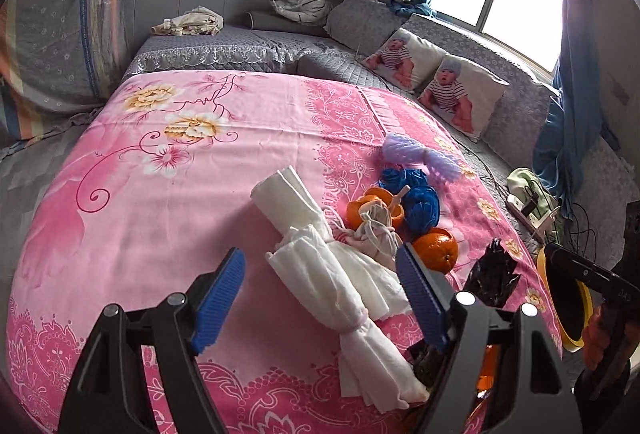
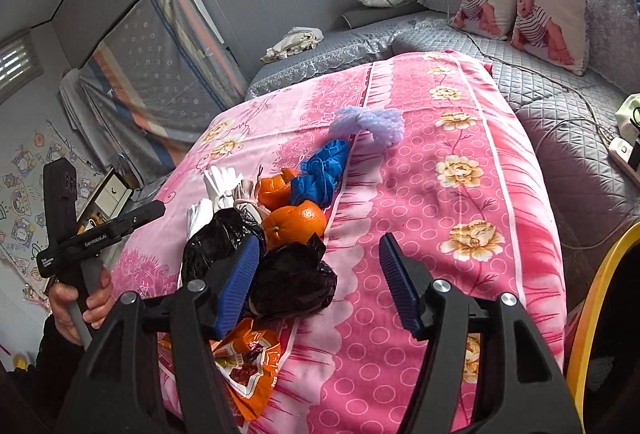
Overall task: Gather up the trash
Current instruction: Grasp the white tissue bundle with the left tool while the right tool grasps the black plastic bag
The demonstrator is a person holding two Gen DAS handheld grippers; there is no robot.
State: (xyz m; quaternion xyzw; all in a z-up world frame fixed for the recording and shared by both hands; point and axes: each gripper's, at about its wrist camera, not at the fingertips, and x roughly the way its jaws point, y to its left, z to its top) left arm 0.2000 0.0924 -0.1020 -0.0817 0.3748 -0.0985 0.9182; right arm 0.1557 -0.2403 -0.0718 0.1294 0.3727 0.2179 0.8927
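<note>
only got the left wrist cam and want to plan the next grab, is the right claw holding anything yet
Observer: No. The right claw is open and grips nothing; a crumpled black bag lies against one finger, partly in the gap.
Operator: anything near it that my claw is blocking
Observer: Yes. An orange snack wrapper lies flat at the near edge of the pink bedspread, partly under that black bag.
</note>
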